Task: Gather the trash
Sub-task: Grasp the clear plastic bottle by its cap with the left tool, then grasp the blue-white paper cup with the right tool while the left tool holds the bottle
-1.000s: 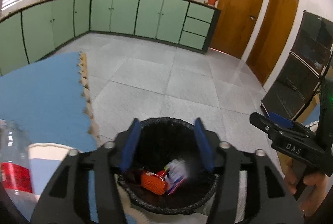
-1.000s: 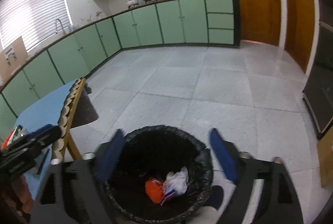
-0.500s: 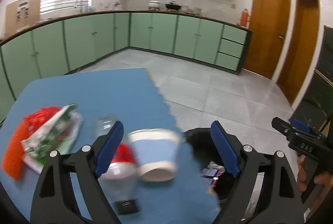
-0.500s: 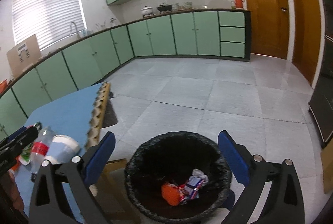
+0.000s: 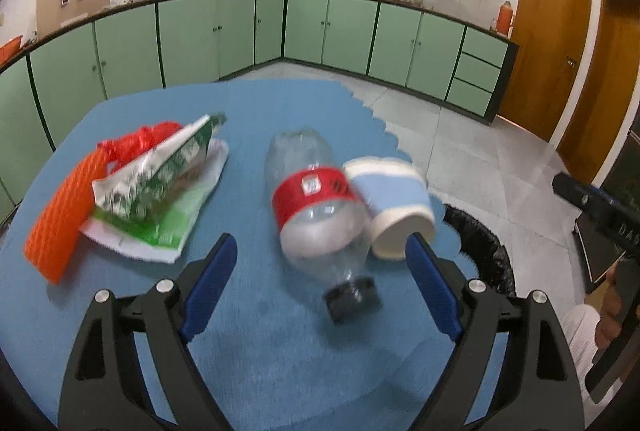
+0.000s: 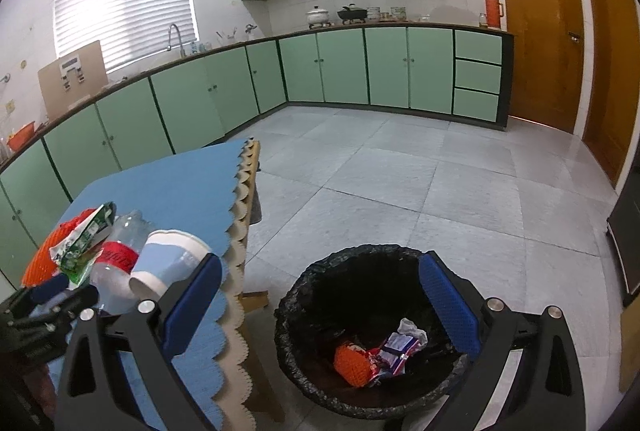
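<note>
In a green-cabinet kitchen, the left gripper (image 5: 320,281) hovers over a blue-covered surface (image 5: 256,359), its blue-padded jaws spread wide and holding nothing. Between and just beyond the fingers lies a clear plastic bottle (image 5: 316,207) on its side, red label around its middle and dark cap (image 5: 352,297) pointing toward the camera. A blue-and-white paper cup (image 5: 394,207) lies tipped over against the bottle's right side, its open mouth facing the gripper. Farther left on the surface, a crumpled green-and-white wrapper (image 5: 160,187) rests partly on top of an orange mesh sleeve (image 5: 64,215), with a bit of red plastic (image 5: 140,139) behind them.

The right gripper (image 6: 320,309) is held above a black-lined trash bin (image 6: 320,279) standing on the tiled floor (image 6: 400,175) just beside the scalloped edge of the surface. Its jaws are also open wide and empty. Inside the bin lie an orange mesh piece (image 6: 352,365), a crumpled white scrap (image 6: 412,331) and a colourful wrapper (image 6: 394,349). From this side, the bottle (image 6: 116,255), cup (image 6: 168,259) and green wrapper (image 6: 84,239) are clustered near the surface's corner, with the left gripper (image 6: 48,299) just in front of them.
</note>
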Available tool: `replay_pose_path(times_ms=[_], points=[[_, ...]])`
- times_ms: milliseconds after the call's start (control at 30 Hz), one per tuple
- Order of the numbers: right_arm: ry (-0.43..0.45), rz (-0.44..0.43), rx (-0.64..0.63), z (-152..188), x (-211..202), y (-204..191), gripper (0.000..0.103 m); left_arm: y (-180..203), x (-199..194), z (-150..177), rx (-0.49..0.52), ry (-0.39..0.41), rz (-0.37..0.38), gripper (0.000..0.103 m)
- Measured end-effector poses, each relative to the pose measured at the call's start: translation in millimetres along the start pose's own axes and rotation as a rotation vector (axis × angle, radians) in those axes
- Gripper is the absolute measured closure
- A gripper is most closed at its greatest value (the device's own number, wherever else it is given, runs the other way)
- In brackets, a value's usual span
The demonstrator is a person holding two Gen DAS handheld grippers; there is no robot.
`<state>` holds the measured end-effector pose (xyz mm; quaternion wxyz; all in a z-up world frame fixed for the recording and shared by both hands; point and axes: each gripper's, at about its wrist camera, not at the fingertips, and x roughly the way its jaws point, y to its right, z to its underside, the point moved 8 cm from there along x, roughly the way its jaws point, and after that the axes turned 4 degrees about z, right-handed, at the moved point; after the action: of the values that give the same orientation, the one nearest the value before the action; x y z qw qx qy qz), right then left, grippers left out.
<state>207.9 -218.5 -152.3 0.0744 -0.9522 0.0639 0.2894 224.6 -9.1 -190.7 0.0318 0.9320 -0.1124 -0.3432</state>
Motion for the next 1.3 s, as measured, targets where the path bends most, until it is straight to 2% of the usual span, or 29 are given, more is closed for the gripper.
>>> replay_pose_path(times_ms=[167,367,567,633,967,1300], points=[[-0.008,-0.004,-0.030,4.9,-0.1,-10.2,0.006,-3.1,10.6,9.2,-0.024,-0.028,0.003,0.021],[-0.031,-0.019,-0.041,10.4,6.1,-16.5,0.006,-7.5,21.4,16.0,-0.077,-0.066,0.032,0.035],[-0.056,-0.041,-0.067,15.5,17.4,-27.6,0.006,-9.4,31.0,26.0,-0.123,-0.109,0.064,0.059],[-0.060,-0.049,-0.073,16.1,19.7,-32.1,0.006,-11.6,33.9,29.5,-0.142,-0.126,0.066,0.073],[-0.076,-0.087,-0.106,19.1,26.2,-52.0,0.006,-19.4,28.8,30.4,-0.161,-0.105,0.050,0.073],[-0.090,-0.168,-0.107,19.4,33.4,-98.1,0.006,-39.8,11.6,20.9,-0.141,-0.051,-0.034,0.073]])
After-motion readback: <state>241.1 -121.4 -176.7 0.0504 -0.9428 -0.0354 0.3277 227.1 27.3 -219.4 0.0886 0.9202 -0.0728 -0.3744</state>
